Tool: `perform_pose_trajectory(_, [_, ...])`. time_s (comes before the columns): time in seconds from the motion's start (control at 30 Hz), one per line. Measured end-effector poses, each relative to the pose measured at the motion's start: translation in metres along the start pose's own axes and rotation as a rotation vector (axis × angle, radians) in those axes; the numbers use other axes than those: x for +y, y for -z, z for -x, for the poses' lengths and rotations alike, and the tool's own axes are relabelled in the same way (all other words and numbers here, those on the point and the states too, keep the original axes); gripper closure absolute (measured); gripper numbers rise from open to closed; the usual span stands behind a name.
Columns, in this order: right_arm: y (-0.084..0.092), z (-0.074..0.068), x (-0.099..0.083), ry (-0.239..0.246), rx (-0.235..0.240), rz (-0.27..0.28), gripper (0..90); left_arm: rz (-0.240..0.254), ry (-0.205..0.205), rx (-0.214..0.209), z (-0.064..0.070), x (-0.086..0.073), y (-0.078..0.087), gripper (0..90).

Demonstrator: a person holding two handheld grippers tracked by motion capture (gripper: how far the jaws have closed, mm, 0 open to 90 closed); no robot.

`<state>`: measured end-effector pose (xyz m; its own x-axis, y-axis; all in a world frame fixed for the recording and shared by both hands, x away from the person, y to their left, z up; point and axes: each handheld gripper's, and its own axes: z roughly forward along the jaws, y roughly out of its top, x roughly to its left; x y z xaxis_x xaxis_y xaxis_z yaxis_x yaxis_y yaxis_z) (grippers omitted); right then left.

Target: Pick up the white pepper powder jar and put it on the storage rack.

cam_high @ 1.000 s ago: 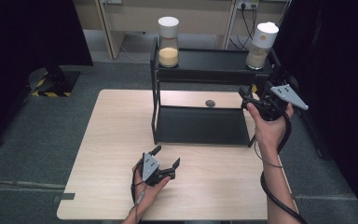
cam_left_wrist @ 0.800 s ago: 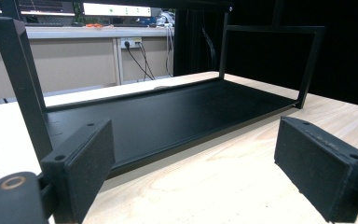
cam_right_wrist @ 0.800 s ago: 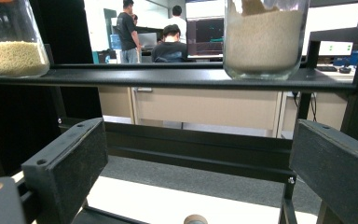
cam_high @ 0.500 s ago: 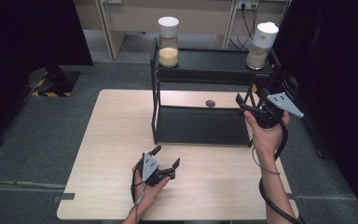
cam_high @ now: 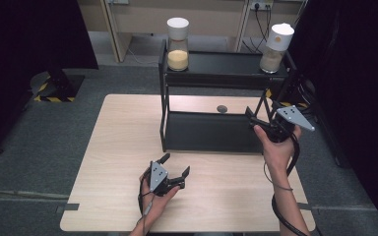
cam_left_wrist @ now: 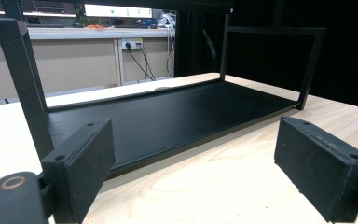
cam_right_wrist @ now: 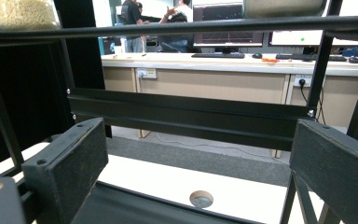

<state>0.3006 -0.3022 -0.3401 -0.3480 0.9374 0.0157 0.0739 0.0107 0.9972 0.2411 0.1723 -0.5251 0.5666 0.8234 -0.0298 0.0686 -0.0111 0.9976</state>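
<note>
A black two-tier rack stands at the back of the wooden table. On its top shelf are two white-lidded jars: one with yellow grain at the left, one with paler contents at the right. My left gripper rests low over the table's near side, open and empty, and faces the rack's lower shelf. My right gripper is held up at the rack's right front corner, open and empty. It looks through the frame below the top shelf rail, with the yellow jar above it.
A round grey grommet is set in the table behind the rack, seen also as the grommet through the frame. Grey carpet surrounds the table. Desks with monitors and people stand far behind.
My right gripper has come down and a little nearer and leftward beside the rack's right end. The left gripper has stayed in place.
</note>
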Motion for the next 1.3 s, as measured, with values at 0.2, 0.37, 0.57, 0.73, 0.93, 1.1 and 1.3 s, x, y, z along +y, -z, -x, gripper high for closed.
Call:
perform_pose_trajectory(0.2, [0.002, -0.001, -0.007, 0.000, 0.001, -0.010, 4.5, 0.001, 0.001, 0.001, 0.000, 0.000, 0.000, 11.7])
perform_pose_trajectory(0.37, [0.003, -0.002, -0.013, -0.002, 0.004, -0.019, 4.5, 0.003, 0.001, 0.001, 0.001, -0.001, 0.000, 11.7])
perform_pose_trajectory(0.57, [0.006, -0.002, -0.020, -0.005, 0.006, -0.025, 4.6, 0.002, 0.001, 0.002, 0.000, 0.000, 0.000, 11.8])
perform_pose_trajectory(0.73, [0.008, -0.002, -0.025, -0.008, 0.008, -0.027, 4.6, 0.001, 0.000, 0.003, 0.001, 0.000, 0.000, 11.8])
perform_pose_trajectory(0.93, [0.010, -0.002, -0.032, -0.016, 0.009, -0.038, 4.5, 0.002, 0.003, 0.004, 0.001, 0.000, 0.000, 11.7])
perform_pose_trajectory(1.1, [0.012, -0.001, -0.037, -0.015, 0.008, -0.044, 4.5, 0.004, 0.005, 0.006, 0.001, -0.001, 0.000, 11.7])
perform_pose_trajectory(1.3, [0.014, -0.002, -0.040, -0.011, 0.010, -0.048, 4.6, 0.004, 0.007, 0.006, 0.001, -0.001, 0.000, 11.7])
